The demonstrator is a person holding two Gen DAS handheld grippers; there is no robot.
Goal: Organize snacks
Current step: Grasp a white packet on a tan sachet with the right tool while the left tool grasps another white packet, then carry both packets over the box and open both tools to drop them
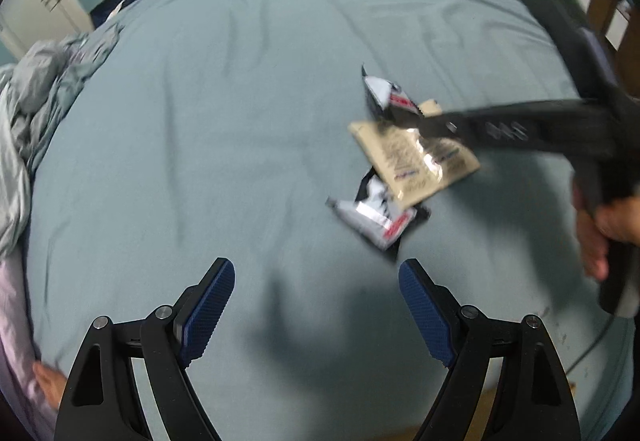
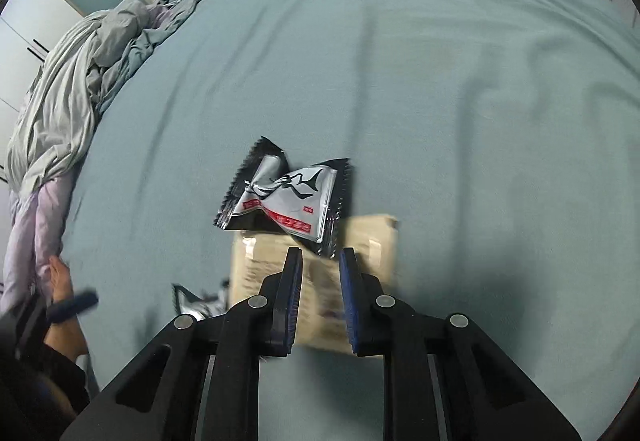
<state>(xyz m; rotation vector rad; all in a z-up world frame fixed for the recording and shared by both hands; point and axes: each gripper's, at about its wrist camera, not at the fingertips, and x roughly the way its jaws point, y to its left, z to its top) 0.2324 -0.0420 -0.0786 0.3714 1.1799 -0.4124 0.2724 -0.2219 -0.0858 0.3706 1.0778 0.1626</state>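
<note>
Lying right of centre on wrinkled teal bedsheet: flat beige paper packet, between two crinkled black-and-silver foil packets, one far, one near. Narrowed at the beige packet's far edge: right gripper, actual grip unclear through blur. Spread wide and empty, near left: left gripper.

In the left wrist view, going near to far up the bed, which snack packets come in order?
Black and silver foil packet with red stripe → flat beige paper packet → second black and silver foil packet.
</note>
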